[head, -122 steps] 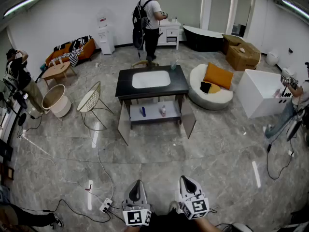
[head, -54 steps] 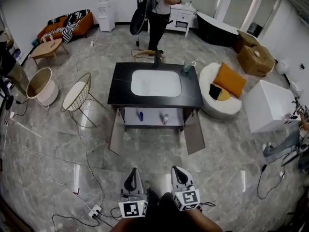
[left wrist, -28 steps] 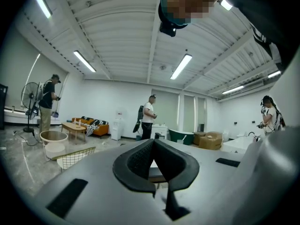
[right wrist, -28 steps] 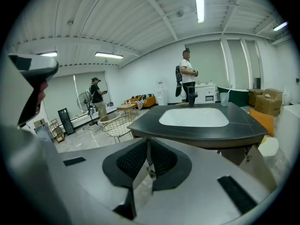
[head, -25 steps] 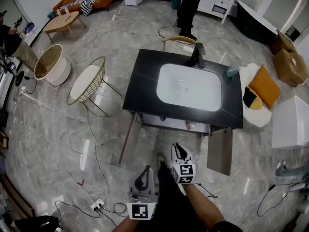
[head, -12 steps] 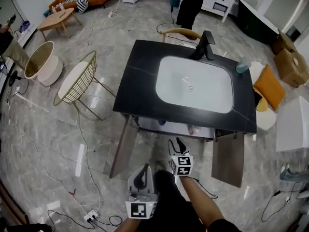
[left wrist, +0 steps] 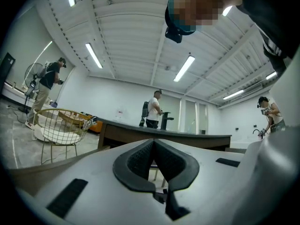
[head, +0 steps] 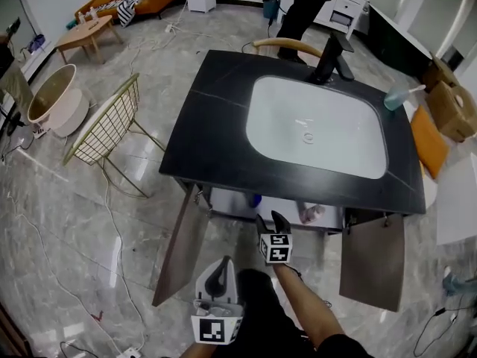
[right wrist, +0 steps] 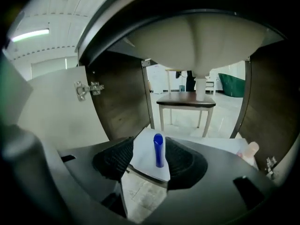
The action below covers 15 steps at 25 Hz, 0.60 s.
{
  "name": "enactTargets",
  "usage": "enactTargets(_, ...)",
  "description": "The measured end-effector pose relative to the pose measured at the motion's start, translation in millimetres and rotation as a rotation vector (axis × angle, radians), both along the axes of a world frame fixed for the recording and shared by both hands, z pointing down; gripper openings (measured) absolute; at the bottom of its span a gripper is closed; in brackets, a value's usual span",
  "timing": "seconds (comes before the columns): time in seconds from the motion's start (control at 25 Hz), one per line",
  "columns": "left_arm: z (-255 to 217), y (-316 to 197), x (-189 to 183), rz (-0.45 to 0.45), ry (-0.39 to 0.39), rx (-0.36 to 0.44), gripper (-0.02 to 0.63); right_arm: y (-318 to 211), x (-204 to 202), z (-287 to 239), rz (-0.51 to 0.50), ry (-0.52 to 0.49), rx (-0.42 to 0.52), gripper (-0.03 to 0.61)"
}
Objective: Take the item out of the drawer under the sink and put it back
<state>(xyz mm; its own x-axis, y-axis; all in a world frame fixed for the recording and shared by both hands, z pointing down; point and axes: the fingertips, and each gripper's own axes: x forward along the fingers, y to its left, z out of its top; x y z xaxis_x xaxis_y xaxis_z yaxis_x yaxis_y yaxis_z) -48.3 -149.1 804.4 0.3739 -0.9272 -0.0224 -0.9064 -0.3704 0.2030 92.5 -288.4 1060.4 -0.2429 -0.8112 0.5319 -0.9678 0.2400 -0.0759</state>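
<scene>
Closest to the person, the left gripper [head: 218, 268] hangs low with its dark jaws pressed together and nothing between them; its own view [left wrist: 153, 150] looks across the room at counter height. Ahead of it, the right gripper [head: 271, 221] reaches into the open cabinet under the sink, its jaws opening. In its view [right wrist: 145, 159] a slim upright blue plastic bottle [right wrist: 159, 150] shows between the pads but stands clear of them on the white cabinet shelf [right wrist: 220, 144]. A pale pink bottle [right wrist: 248, 152] stands further right on the same shelf. Two brown wooden cabinet doors [head: 179, 246] hang open on either side. Above lies the black stone countertop [head: 205, 125] with its white rectangular basin [head: 317, 125] and a black faucet [head: 332, 54] at the far edge. A gold wire chair [head: 104, 129] stands to the left on the marble floor
</scene>
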Motion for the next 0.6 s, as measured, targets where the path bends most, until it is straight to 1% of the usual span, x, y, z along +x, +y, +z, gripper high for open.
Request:
enactTargets(0.16,34,-9,-3,-0.019,0.005,0.025,0.011,-18,1,52,-0.004,-0.002,-0.013,0.213)
enactTargets(0.32,55,-9,-4,-0.016,0.0,0.036,0.011,-34,1,95,0.017,-0.008,-0.036,0.239)
enactTargets(0.6,76,-16,-6,-0.023,-0.013,0.025,0.011,-66,-4,133,0.037,0.001,-0.05,0.253)
